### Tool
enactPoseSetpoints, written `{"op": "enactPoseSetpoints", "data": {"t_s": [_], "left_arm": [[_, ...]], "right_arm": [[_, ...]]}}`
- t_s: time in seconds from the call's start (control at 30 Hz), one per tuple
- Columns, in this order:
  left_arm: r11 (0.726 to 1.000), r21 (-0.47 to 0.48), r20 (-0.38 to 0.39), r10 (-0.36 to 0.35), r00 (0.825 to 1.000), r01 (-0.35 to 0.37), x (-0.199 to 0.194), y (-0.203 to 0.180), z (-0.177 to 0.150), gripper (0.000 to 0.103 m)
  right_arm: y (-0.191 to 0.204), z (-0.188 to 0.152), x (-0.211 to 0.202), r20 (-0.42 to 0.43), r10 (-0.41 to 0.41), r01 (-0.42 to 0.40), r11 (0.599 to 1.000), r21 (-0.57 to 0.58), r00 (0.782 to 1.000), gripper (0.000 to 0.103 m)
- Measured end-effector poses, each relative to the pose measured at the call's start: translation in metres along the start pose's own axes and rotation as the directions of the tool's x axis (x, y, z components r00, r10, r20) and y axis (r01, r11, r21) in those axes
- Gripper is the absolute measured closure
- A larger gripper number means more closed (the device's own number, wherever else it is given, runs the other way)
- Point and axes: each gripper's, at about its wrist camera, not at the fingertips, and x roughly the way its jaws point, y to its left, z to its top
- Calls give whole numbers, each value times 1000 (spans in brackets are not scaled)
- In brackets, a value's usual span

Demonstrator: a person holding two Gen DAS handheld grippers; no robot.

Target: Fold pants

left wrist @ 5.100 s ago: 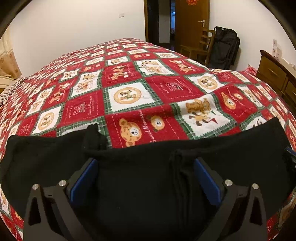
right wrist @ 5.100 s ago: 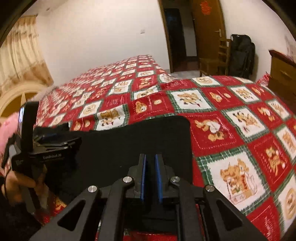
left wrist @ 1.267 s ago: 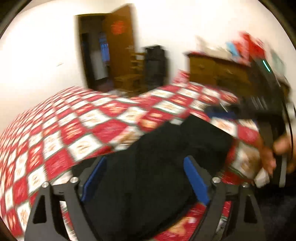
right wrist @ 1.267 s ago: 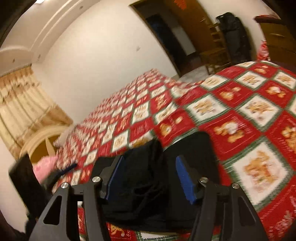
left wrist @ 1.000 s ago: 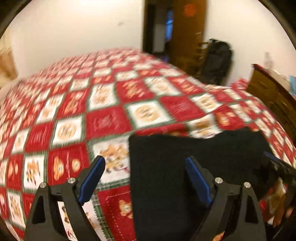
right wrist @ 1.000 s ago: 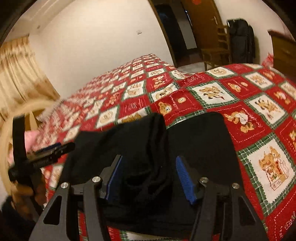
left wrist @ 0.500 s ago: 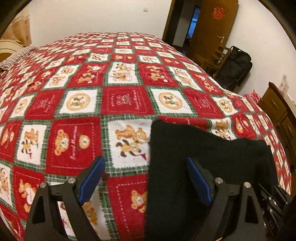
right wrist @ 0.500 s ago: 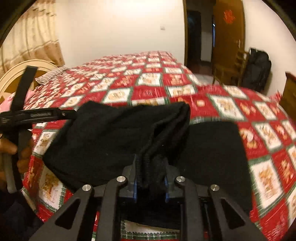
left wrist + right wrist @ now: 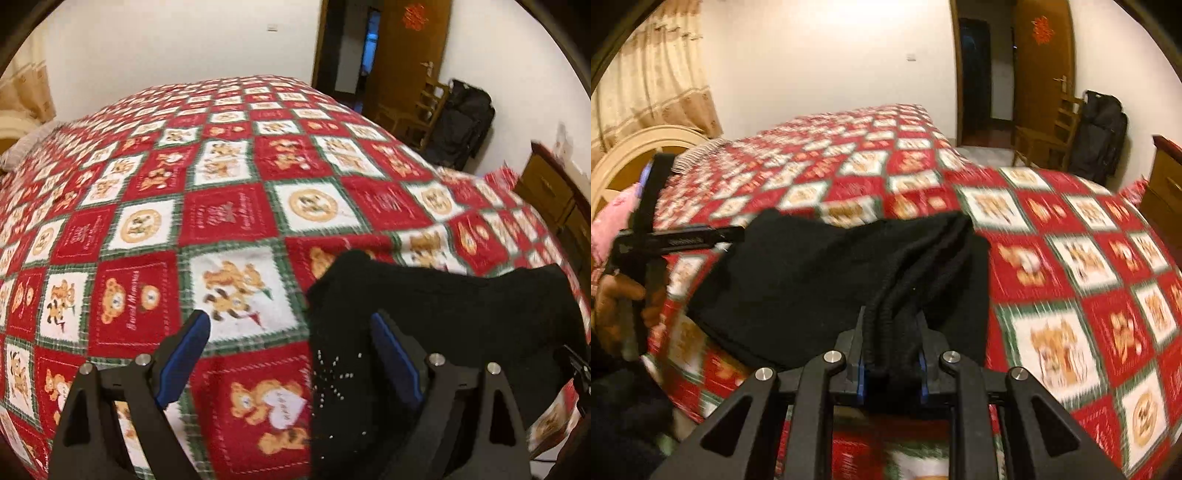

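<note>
The black pants (image 9: pixel 820 284) lie folded near the front edge of the bed. My right gripper (image 9: pixel 891 332) is shut on a thick bunched edge of the pants and holds it raised off the bed. In the left wrist view the pants (image 9: pixel 443 306) lie at the right, partly under my right finger. My left gripper (image 9: pixel 288 347) is open and empty, over the pants' left edge and the quilt. The left gripper also shows in the right wrist view (image 9: pixel 683 240), held in a hand at the left.
The bed carries a red, white and green bear-patterned quilt (image 9: pixel 221 206). A wooden dresser (image 9: pixel 554 199) stands at the right. A chair (image 9: pixel 1045 136) and a black bag (image 9: pixel 1100 136) stand by the wooden door. A headboard (image 9: pixel 639 147) and curtain are at the left.
My right gripper has closed on the bunched edge of the pants and lifted it. My left gripper stayed open and shifted left, so the pants now sit further right in its view.
</note>
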Motion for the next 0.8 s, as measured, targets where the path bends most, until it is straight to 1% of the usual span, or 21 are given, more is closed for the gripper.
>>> {"op": "enactPoseSetpoints", "data": {"t_s": [0.07,0.13,0.23,0.3,0.4,0.47,0.53,0.6,0.67,0.73,0.8], "left_arm": [[999,24,1,29,1000,-29,4,-8,-6,12],[999,38,-4,33,999,-32,8,-13,-11,12],[997,52,6,52,999,-52,11,-16,-16,12],[996,70,9,57,998,-57,11,-17,-17,11],[997,55,-2,46,999,-46,8,-11,-14,10],[998,41,-7,41,999,-40,5,-7,-11,10],[998,33,13,54,998,-55,-2,-2,-6,10],[998,23,41,61,997,-62,-8,1,-1,10],[998,14,66,68,996,-69,-11,2,7,10],[995,11,66,95,993,-96,-7,1,16,10],[993,-8,56,118,991,-117,1,2,21,10]], "right_arm": [[-10,-8,-2,33,26,-27,998,52,999,81],[-15,-8,-2,39,30,-33,996,85,999,81],[-21,-9,-4,33,45,-48,992,115,998,76],[-25,-10,-11,29,35,-38,991,131,999,74],[-27,-9,-27,39,-25,20,990,138,999,74],[-23,-2,-41,81,-114,105,988,113,990,74],[-18,8,-49,140,-172,161,983,84,975,72],[-13,22,-48,173,-163,156,986,51,971,72],[-6,36,-38,177,-135,136,991,4,975,72],[3,48,-18,148,-109,119,991,-60,983,72],[6,54,1,110,-93,103,991,-86,990,72]]}}
